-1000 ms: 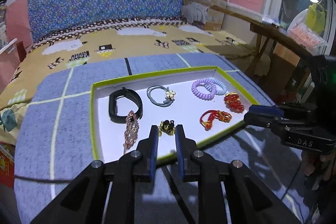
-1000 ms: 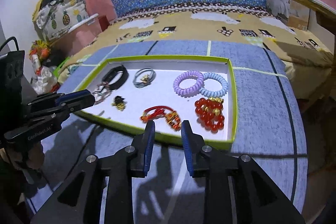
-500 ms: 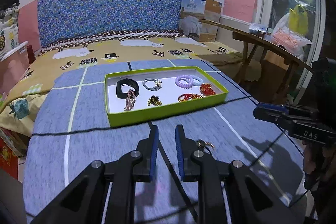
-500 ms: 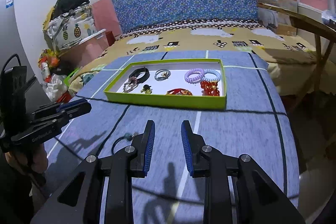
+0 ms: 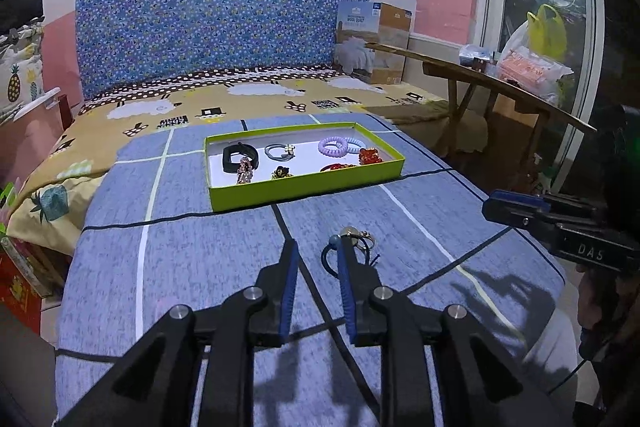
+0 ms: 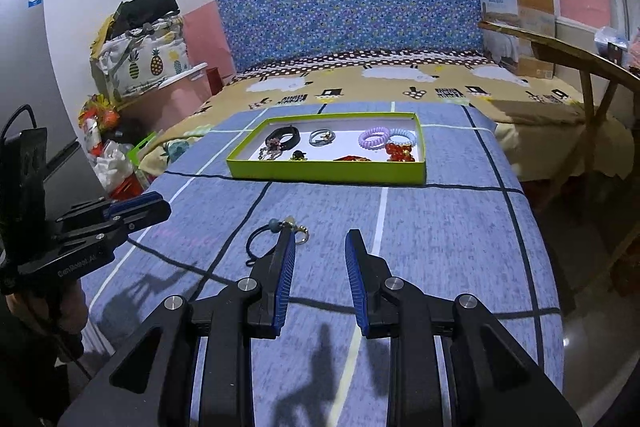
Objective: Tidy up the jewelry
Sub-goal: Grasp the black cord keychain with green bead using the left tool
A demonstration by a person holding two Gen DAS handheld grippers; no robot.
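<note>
A green-rimmed tray (image 5: pixel 308 189) (image 6: pixel 328 175) with a white floor sits on the blue blanket and holds a black band (image 5: pixel 239 155), a grey hair tie (image 5: pixel 279 151), purple and blue coil ties (image 5: pixel 338 146), red beads (image 5: pixel 370 155) and other pieces. A dark hair tie with a bead and metal charm (image 5: pixel 352 241) (image 6: pixel 276 233) lies loose on the blanket, near my side. My left gripper (image 5: pixel 316 259) is open and empty, just left of it. My right gripper (image 6: pixel 320 247) is open and empty, just right of it.
The blue blanket (image 5: pixel 200 259) covers the near end of a bed with a blue patterned headboard (image 5: pixel 208 19). A wooden bench (image 5: pixel 500 87) stands at the right. Bags and clutter (image 6: pixel 136 59) are at the left. A cardboard box (image 5: pixel 376 43) sits at the back.
Both grippers have pulled back from the tray toward the near end of the bed. The loose hair tie has come into view between them. Both stay open.
</note>
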